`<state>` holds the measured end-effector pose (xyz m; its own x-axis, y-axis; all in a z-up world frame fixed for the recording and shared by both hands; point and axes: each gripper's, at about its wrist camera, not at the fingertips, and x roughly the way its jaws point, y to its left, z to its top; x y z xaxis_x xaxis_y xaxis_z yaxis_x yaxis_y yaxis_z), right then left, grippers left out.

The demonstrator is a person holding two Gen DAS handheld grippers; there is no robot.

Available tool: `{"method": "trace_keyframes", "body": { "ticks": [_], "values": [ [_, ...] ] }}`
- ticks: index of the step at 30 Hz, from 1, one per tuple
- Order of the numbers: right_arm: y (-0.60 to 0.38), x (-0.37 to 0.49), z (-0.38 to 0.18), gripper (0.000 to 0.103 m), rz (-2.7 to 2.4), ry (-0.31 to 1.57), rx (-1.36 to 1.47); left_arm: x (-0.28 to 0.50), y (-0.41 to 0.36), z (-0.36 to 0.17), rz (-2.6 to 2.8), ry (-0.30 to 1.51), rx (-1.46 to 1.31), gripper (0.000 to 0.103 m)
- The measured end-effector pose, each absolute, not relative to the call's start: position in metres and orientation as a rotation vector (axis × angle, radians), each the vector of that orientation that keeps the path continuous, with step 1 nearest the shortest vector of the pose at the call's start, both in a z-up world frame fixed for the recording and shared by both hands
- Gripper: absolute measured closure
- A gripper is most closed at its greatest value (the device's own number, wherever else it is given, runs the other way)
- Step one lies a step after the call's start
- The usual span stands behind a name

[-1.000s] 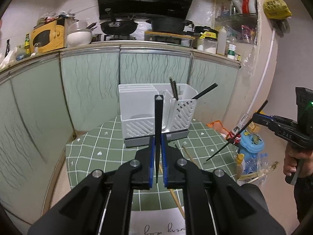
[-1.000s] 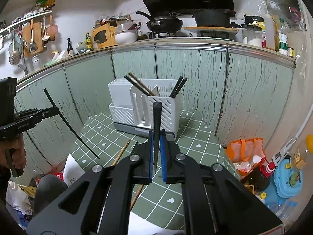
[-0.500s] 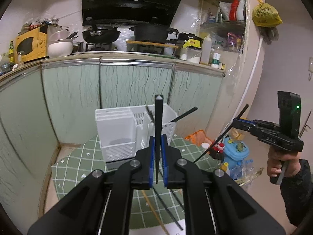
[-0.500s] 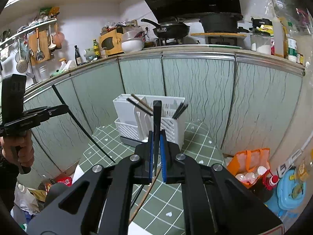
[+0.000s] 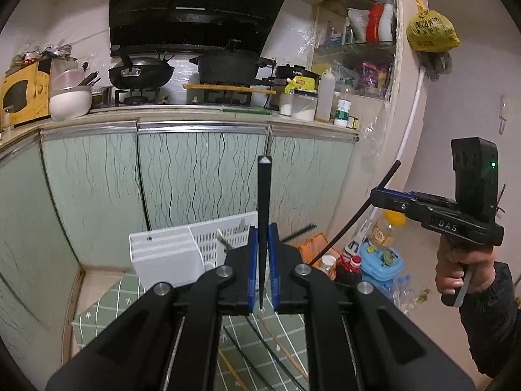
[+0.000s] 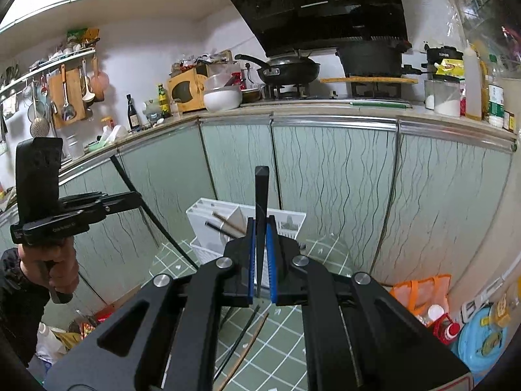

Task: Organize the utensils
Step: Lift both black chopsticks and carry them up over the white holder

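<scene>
My left gripper [image 5: 261,231] is shut on a black chopstick [image 5: 263,202] that stands upright between its blue pads. My right gripper [image 6: 259,224] is shut on another black chopstick [image 6: 261,202], also upright. Both are held high above the white utensil holder [image 5: 169,254], which also shows in the right wrist view [image 6: 208,218] with a few chopsticks inside. More chopsticks, black and wooden, lie on the green checked mat [image 6: 286,335]. The right gripper shows in the left wrist view [image 5: 377,195], the left gripper in the right wrist view [image 6: 133,198].
Green cabinet doors [image 5: 202,176] stand behind the holder under a crowded counter with a wok [image 5: 140,75] and a pot [image 5: 228,68]. An orange bag [image 6: 420,293], bottles and a blue container [image 5: 384,260] crowd the floor at the right.
Both grippers have risen with their chopsticks. The holder and mat have dropped lower in both views and are partly hidden behind the grippers.
</scene>
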<state>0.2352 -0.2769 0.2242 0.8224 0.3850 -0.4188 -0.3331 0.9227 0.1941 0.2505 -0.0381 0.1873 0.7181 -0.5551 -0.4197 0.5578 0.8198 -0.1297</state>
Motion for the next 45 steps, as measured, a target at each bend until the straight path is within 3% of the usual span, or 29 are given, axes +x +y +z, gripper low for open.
{"method": "trace_keyframes", "body": {
  "ticks": [17,43,44,45],
  "values": [
    [-0.294,0.301,0.243,0.097,0.377,0.433,0.164,0.329,-0.045,0.204,-0.584,0.438,-0.07,0.095],
    [-0.296,0.351,0.164,0.096,0.372,0.519,0.189,0.38,-0.063,0.137,-0.561,0.516,-0.094,0.094],
    [-0.295,0.351,0.163,0.088,0.368,0.52,0.181,0.379,-0.063,0.136,-0.559,0.516,-0.09,0.081],
    [-0.293,0.349,0.161,0.069,0.352,0.525,0.164,0.377,-0.064,0.135,-0.551,0.508,-0.082,0.048]
  ]
}}
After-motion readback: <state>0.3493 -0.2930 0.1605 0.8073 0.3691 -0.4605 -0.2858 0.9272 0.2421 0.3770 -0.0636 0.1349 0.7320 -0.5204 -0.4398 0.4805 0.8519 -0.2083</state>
